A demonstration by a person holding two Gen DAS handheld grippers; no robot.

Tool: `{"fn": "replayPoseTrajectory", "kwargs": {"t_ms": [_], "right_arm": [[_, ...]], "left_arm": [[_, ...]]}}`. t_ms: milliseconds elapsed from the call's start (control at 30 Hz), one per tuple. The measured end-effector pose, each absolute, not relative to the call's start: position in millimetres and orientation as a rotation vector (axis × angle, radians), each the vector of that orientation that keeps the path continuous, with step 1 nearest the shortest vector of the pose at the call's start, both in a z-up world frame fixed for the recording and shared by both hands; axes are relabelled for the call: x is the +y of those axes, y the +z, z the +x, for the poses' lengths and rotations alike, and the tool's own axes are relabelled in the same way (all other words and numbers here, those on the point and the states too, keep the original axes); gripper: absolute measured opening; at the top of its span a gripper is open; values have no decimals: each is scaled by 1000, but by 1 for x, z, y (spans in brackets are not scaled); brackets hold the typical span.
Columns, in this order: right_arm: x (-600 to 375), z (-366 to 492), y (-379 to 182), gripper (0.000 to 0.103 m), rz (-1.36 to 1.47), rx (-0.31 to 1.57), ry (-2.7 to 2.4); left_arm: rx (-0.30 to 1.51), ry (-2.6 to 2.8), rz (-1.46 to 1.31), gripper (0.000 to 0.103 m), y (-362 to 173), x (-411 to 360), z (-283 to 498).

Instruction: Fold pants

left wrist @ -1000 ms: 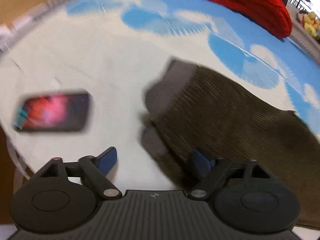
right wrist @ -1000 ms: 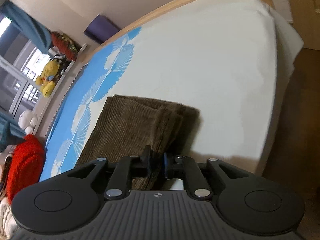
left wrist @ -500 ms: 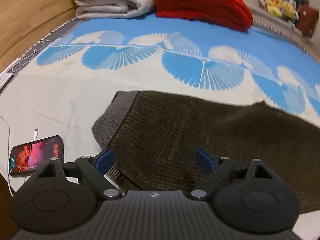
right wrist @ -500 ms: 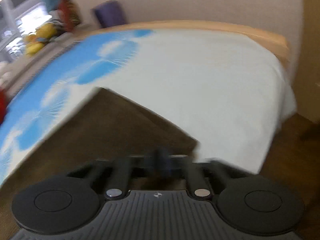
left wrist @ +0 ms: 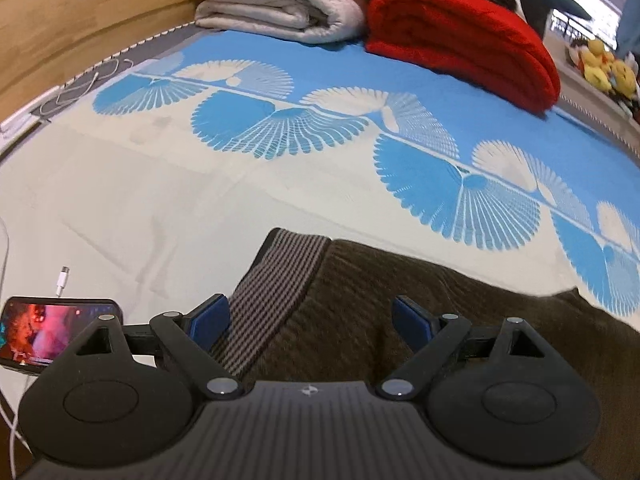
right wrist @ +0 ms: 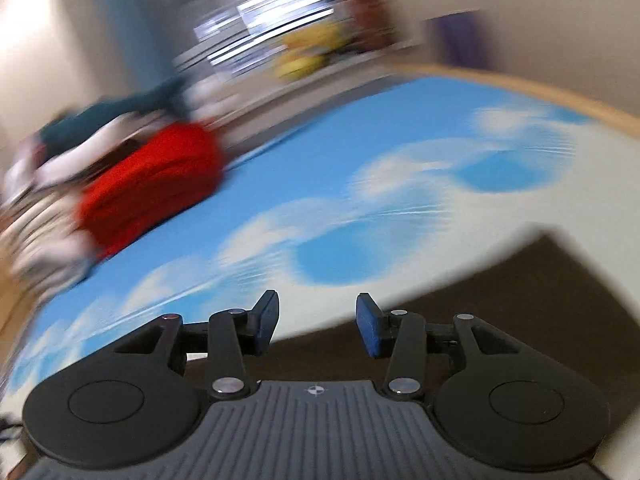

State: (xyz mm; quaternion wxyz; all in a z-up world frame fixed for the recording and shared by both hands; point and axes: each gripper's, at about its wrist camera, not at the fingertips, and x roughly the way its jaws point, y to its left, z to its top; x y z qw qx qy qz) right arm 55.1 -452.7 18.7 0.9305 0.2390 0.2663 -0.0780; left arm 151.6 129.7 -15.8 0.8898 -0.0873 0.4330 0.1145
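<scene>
The brown corduroy pants (left wrist: pixel 400 304) lie flat on the bed, their grey ribbed waistband (left wrist: pixel 272 280) toward the left. My left gripper (left wrist: pixel 308 320) is open and empty, just above the waistband end. In the blurred right wrist view the pants (right wrist: pixel 540 296) fill the lower right. My right gripper (right wrist: pixel 316 324) is open and empty, over the pants' far edge.
A blue and cream bedsheet (left wrist: pixel 280 120) covers the bed. A folded red blanket (left wrist: pixel 460 36) and a folded white blanket (left wrist: pixel 280 0) lie at the far side. A lit phone (left wrist: pixel 52 328) with a white cable (left wrist: pixel 62 278) lies at the left edge. Yellow plush toys (left wrist: pixel 604 68) sit far right.
My right gripper has opened, let go of the pants and swung left, its view blurred. My left gripper stayed open and moved over the waistband.
</scene>
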Motion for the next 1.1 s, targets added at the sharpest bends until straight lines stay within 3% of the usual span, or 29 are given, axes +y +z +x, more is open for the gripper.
{"fn": "replayPoseTrajectory", "kwargs": {"t_ms": [133, 300, 567, 600, 633, 933, 1100], "right_arm": [[-368, 158, 15, 42, 451, 634, 88], [-273, 257, -31, 42, 388, 820, 255], [-197, 298, -81, 41, 312, 1025, 377], [-198, 296, -82, 27, 316, 1031, 384], [-197, 295, -81, 7, 319, 1021, 415], [-190, 306, -69, 0, 268, 805, 344], [-208, 311, -69, 7, 408, 923, 371]], "left_arm": [[893, 238, -154, 92, -18, 131, 161], [937, 242, -291, 92, -25, 161, 171], [956, 284, -349, 92, -30, 188, 173], [958, 284, -346, 92, -30, 187, 173], [958, 284, -342, 92, -30, 187, 174], [968, 273, -326, 92, -33, 179, 177], [971, 270, -337, 92, -34, 179, 176]]}}
